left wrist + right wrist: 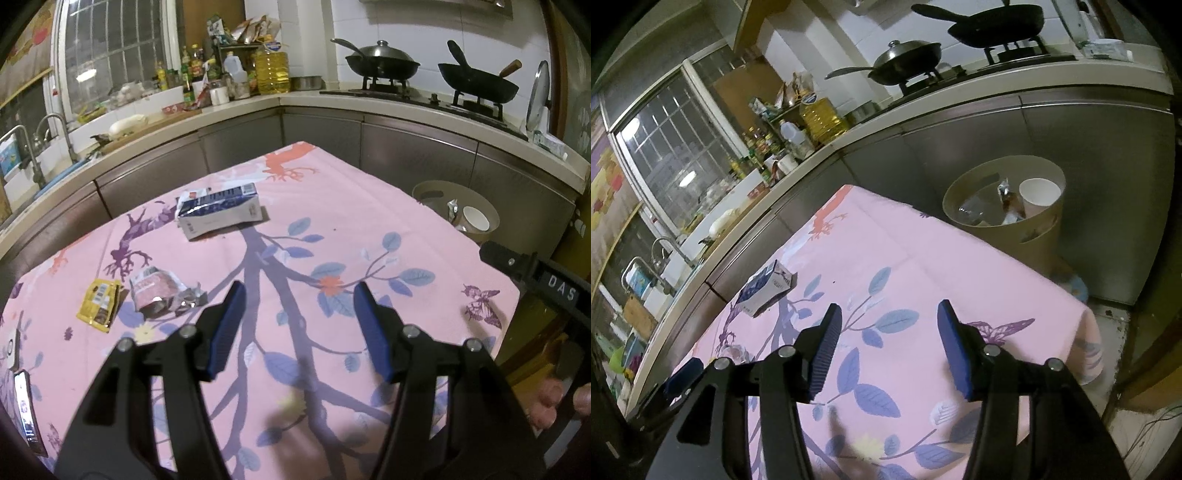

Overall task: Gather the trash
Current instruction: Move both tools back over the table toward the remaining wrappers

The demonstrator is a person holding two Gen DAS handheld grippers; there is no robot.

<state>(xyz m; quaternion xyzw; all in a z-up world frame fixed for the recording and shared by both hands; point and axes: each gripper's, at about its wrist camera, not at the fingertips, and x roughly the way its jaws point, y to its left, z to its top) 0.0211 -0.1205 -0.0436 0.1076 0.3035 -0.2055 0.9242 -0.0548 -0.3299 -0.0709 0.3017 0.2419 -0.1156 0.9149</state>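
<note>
On the pink flowered tablecloth (332, 206) lie a blue and white carton (218, 211), a crumpled pink wrapper (159, 291) and a yellow packet (99, 304). My left gripper (299, 291) hovers over the cloth, open, nothing between its blue pads; the wrapper sits just left of its left finger. My right gripper (888, 314) is open too and holds nothing, above the cloth's right part. The carton (764, 288) lies to its far left. Beyond the table's far right edge stands a beige bin (1004, 206) with a white paper cup (1039, 195) and wrappers inside.
Metal cabinet fronts (406, 147) and a counter with a sink (33, 155), bottles and a stove with two woks (384, 64) wrap around the table. A phone (26, 410) lies at the cloth's near left edge. The other gripper's black body (535, 277) and a hand (546, 402) show at right.
</note>
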